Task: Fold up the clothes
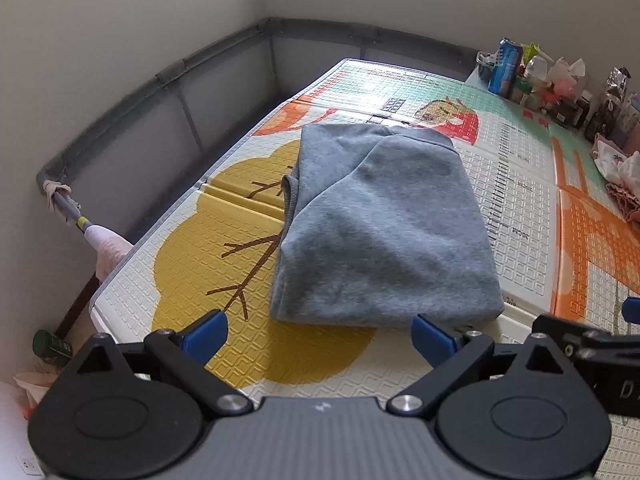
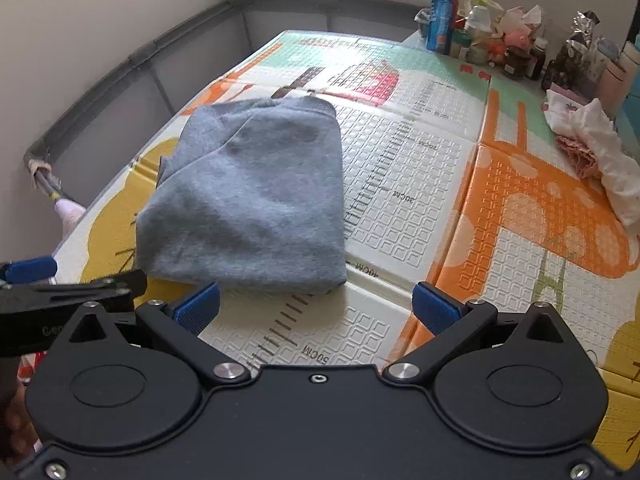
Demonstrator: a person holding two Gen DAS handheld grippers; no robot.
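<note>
Two grippers: both are being held low over the near edge of the patterned foam play mat [image 1: 520, 184], side by side.
Left gripper [image 1: 320, 338]: its blue-padded fingers [image 1: 206, 336] are being kept spread wide, with nothing gripped between them.
Right gripper [image 2: 316, 308]: its blue pads [image 2: 434, 312] are likewise being held wide apart, nothing being clasped.
Garment: the folded grey fleece sweatshirt [image 1: 380, 224] is lying flat on the mat just ahead of both grippers, its ribbed hem [image 2: 316, 106] turned to the far end.
Contact: neither gripper is touching the cloth.
Surroundings: a blue drinks can [image 2: 442, 20] is standing among clutter at the far right corner; crumpled white and pink cloths [image 2: 600, 148] are lying at the right edge.
</note>
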